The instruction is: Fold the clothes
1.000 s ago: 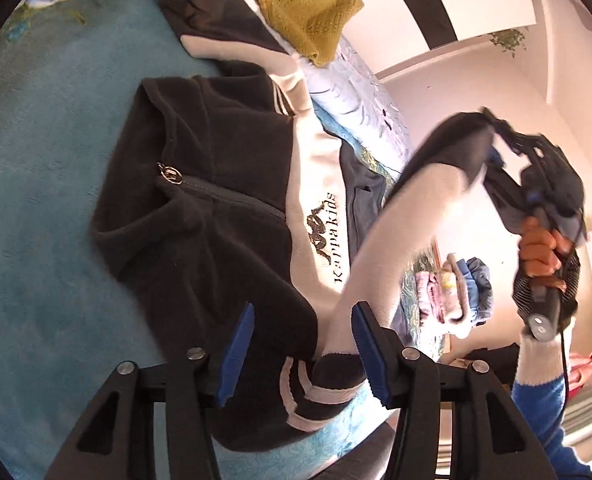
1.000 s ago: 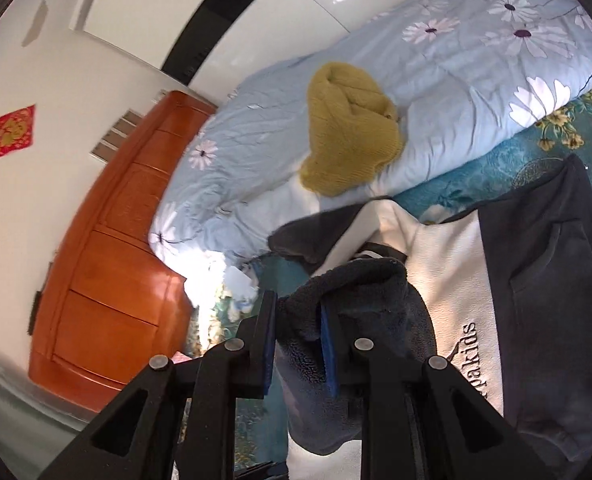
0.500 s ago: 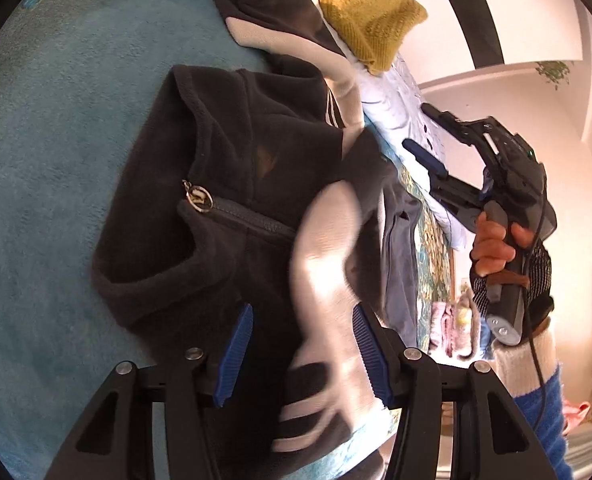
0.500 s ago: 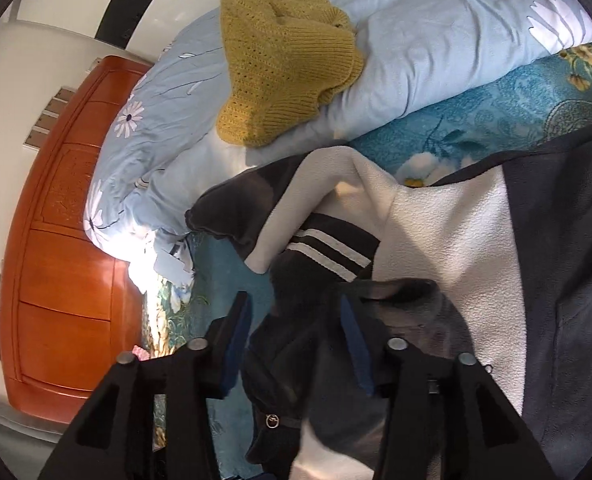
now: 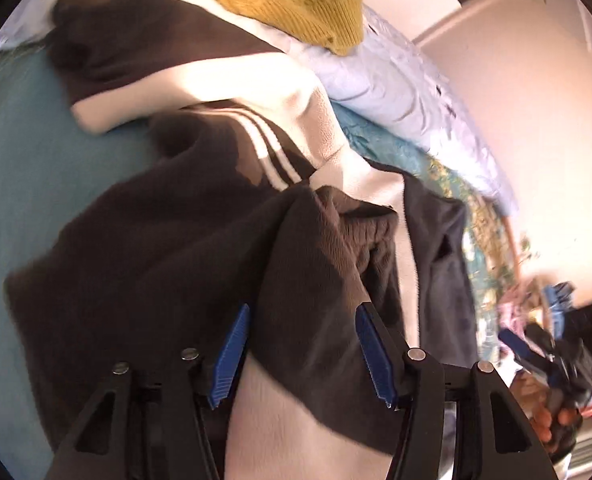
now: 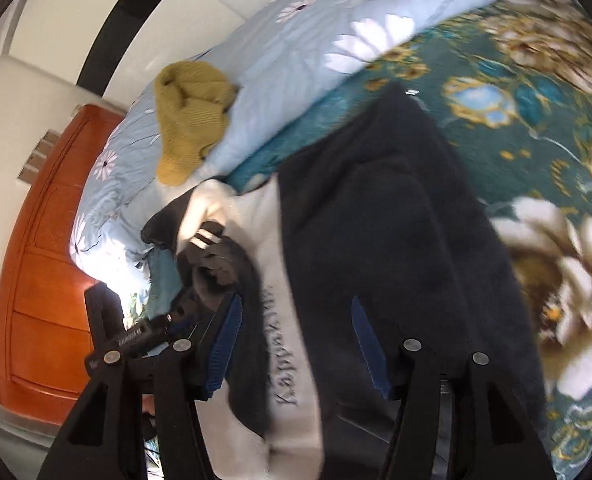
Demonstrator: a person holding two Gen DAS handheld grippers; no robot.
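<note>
A dark brown and cream fleece jacket (image 5: pixel 167 248) lies on the teal bedspread (image 5: pixel 11 176). One sleeve (image 5: pixel 316 264) is folded across its body. My left gripper (image 5: pixel 302 350) is open, low over the folded sleeve, with fabric between the blue pads but not pinched. The other sleeve (image 5: pixel 135 52) lies spread toward the quilt. My right gripper (image 6: pixel 293 344) is open, close above the jacket's cream chest band (image 6: pixel 291 392) and dark side panel (image 6: pixel 396 216). It also shows at the right edge of the left wrist view (image 5: pixel 536 356), held in a hand.
A mustard knitted garment (image 6: pixel 189 116) lies on a light blue floral quilt (image 6: pixel 296 40) beyond the jacket. An orange wooden cabinet (image 6: pixel 39 288) stands left of the bed. A pile of coloured clothes (image 5: pixel 544 300) lies at the far right. The flowered bedspread (image 6: pixel 536 128) extends right.
My right gripper let go of the sleeve, which dropped across the jacket, then it moved back and lower over the jacket body. My left gripper moved forward over the folded sleeve.
</note>
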